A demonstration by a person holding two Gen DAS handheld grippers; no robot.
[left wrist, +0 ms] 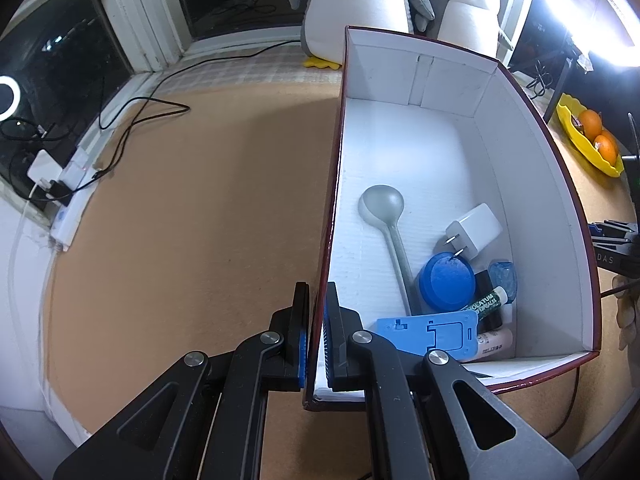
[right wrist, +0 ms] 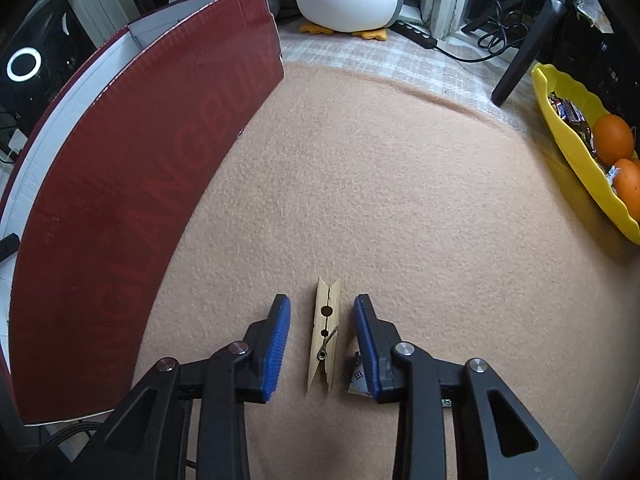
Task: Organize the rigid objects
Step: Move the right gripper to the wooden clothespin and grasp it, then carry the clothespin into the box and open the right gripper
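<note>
A tan felt mat [right wrist: 400, 184] covers the work surface in front of a window ledge where two plush penguins [left wrist: 468, 8] sit. The left gripper [left wrist: 316, 332] has its jaws closed narrow on the near left wall of the red cardboard box [left wrist: 532, 184], one pad outside and one inside, apparently steadying it. Just ahead and to the right of that gripper, inside the box, lie a grey spoon [left wrist: 384, 216], a white charger plug [left wrist: 474, 230], a blue round lid [left wrist: 448, 280], a blue plastic stand [left wrist: 430, 332] and a few small tubes, so most of the sorting looks done. The wooden clothespin [right wrist: 325, 336] is not yet in: it lies on the mat between the fingers of the right gripper [right wrist: 322, 344], whose jaws stand wide, apart from it on both sides. A small scrap of wrapper lies under the right finger. To that gripper's left rises the red outer wall of the box, tall enough that the clothespin would likely need lifting well over its rim. Ahead the mat is open; far right a yellow fruit tray [right wrist: 560, 128] marks the limit.
</note>
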